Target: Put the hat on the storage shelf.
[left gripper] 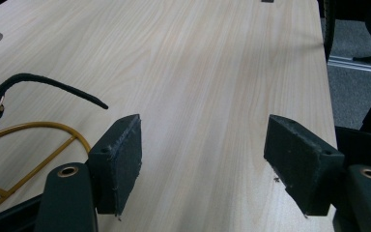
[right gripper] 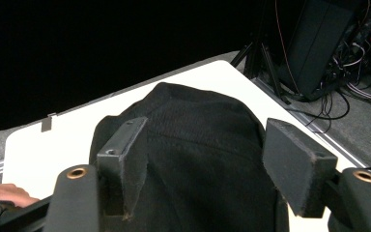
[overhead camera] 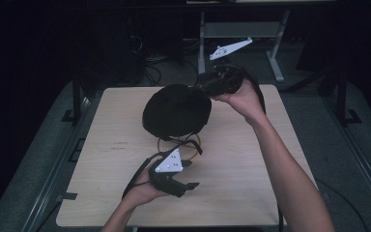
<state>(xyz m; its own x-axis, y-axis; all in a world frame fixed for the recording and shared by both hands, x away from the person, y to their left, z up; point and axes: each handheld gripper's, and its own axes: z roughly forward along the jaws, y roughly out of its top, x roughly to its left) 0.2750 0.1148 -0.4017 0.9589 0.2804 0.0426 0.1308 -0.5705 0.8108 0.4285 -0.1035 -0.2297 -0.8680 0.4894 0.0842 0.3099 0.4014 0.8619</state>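
A black fabric hat [overhead camera: 176,110] sits on a gold wire stand [overhead camera: 178,142] at the middle back of the light wood table [overhead camera: 236,193]. My right gripper [overhead camera: 205,87] is at the hat's back right edge, held in a hand. In the right gripper view its jaws [right gripper: 205,154] stand wide apart over the hat [right gripper: 198,145] without pressing on it. My left gripper [overhead camera: 192,174] hovers near the table's front, just in front of the stand. It is open [left gripper: 203,150] with bare wood between its pads. The gold stand [left gripper: 34,140] and a black strap [left gripper: 48,84] lie to its left.
Grey floor and metal rails [overhead camera: 53,169] surround the table. A white metal frame [overhead camera: 241,29] and tangled cables [overhead camera: 149,67] stand behind the table's far edge. Dark equipment with wires [right gripper: 328,53] is beyond the far corner.
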